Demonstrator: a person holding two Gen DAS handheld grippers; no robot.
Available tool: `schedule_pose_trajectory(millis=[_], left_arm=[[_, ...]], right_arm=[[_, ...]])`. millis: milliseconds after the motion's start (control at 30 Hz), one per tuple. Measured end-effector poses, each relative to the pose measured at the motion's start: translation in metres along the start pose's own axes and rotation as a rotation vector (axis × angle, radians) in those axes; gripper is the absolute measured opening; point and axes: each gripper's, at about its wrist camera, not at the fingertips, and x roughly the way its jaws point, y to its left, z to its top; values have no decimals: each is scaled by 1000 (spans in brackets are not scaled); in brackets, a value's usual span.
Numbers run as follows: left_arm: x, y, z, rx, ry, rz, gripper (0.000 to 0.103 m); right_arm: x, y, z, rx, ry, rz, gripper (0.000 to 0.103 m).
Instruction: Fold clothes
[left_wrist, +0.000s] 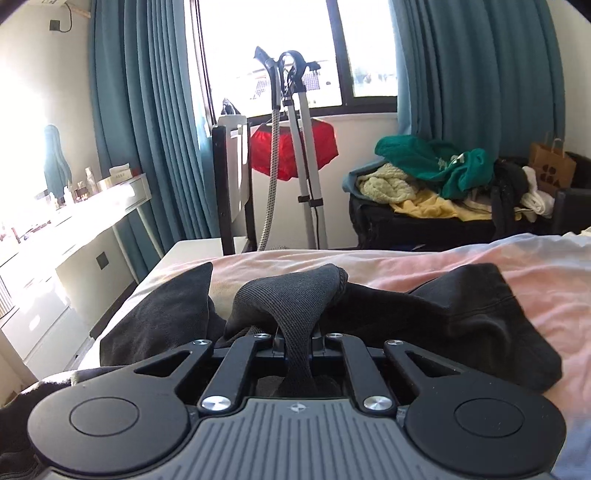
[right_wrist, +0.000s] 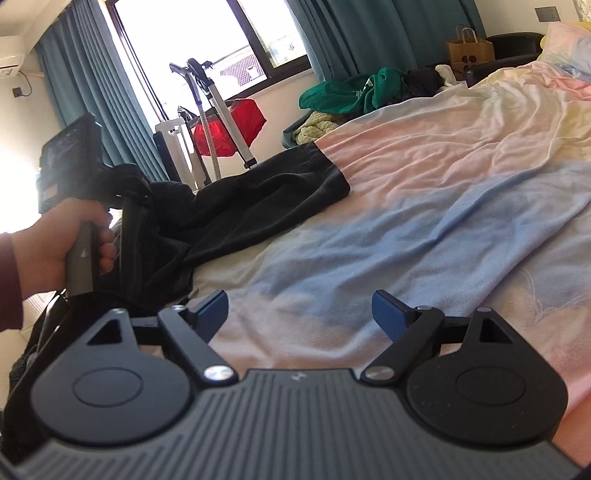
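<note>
A black garment (left_wrist: 461, 314) lies crumpled on the bed, its legs spread toward the bed's far edge. My left gripper (left_wrist: 294, 341) is shut on a ribbed dark band of the garment, which bunches up just ahead of the jaws. In the right wrist view the same garment (right_wrist: 258, 199) lies at the left, and the left gripper (right_wrist: 125, 192) shows held in a hand at the garment's near end. My right gripper (right_wrist: 299, 314) is open and empty, over the bare pink and blue sheet (right_wrist: 406, 221), to the right of the garment.
A garment steamer stand (left_wrist: 295, 147) and a red item (left_wrist: 291, 147) stand by the window past the bed's edge. A pile of clothes (left_wrist: 443, 173) lies on a dark chair at the right. A white desk (left_wrist: 74, 221) runs along the left wall.
</note>
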Motion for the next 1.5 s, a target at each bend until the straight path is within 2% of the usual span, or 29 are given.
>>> schedule_pose_trajectory(millis=[100, 267, 367, 500, 633, 833, 967, 1000, 1067, 1167, 1233, 1367, 1500], left_arm=[[-70, 4, 1, 38, -80, -83, 8], [-186, 4, -21, 83, -117, -249, 8], [-245, -3, -60, 130, -112, -321, 8], [-283, -6, -135, 125, -50, -376, 8], [-288, 2, -203, 62, 11, -362, 8], [-269, 29, -247, -82, 81, -379, 8], [-259, 43, -251, -156, 98, -407, 8], [-257, 45, -251, -169, 101, -415, 8], [-254, 49, -254, -208, 109, -431, 9], [-248, 53, -257, -243, 117, -436, 9], [-241, 51, -256, -253, 119, -439, 9], [-228, 52, -255, -278, 135, -456, 10], [-217, 48, -257, -283, 151, -464, 11]], right_arm=[[-7, 1, 2, -9, -19, -7, 87], [-24, 2, 6, -30, -40, -9, 87], [-37, -1, 10, -12, -53, -5, 87], [-52, -12, 16, 55, -56, -7, 87], [-70, -35, 21, 198, -46, 27, 87], [-73, -60, 22, 428, 69, 116, 88], [-59, -77, 31, 556, 97, 145, 88], [-53, -82, 34, 587, 103, 153, 85], [-33, -97, 46, 674, 104, 208, 73], [6, -127, 58, 837, 74, 269, 69], [30, -142, 62, 865, 67, 231, 69], [73, -159, 64, 813, 78, 164, 69], [101, -166, 63, 776, 74, 159, 69]])
